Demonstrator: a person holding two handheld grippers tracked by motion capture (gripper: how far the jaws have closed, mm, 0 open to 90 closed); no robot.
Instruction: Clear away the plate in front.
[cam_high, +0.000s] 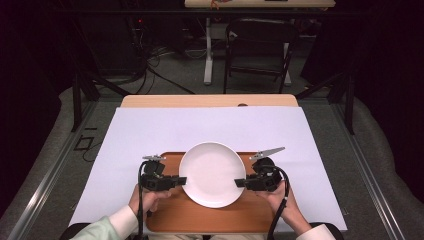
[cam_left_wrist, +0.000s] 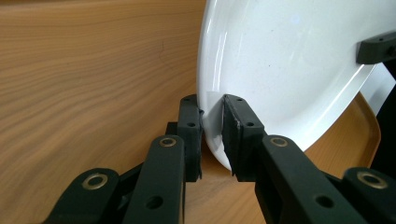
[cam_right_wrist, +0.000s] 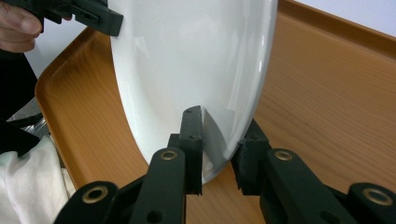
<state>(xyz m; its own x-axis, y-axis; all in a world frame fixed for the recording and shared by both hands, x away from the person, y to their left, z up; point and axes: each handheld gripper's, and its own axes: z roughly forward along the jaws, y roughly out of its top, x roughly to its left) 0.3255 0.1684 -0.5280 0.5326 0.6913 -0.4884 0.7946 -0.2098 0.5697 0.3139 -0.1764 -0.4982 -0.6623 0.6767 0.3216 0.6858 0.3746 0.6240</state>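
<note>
Holding the white plate (cam_high: 212, 172) by both sides, we squeeze its rim with our left gripper (cam_high: 181, 180) and our right gripper (cam_high: 240, 183), both closed tight on it. The plate sits over the wooden tray (cam_high: 170, 210) on the table.

A large white paper sheet (cam_high: 150, 135) covers most of a light wooden table (cam_high: 210, 100), whose far edge stays bare. Beyond the table, on a grey carpeted floor (cam_high: 170, 75), stands a dark folding metal chair (cam_high: 260, 47). Black cables (cam_high: 150, 62) lie tangled on the floor to its left, beside a white desk leg (cam_high: 208, 50).
</note>
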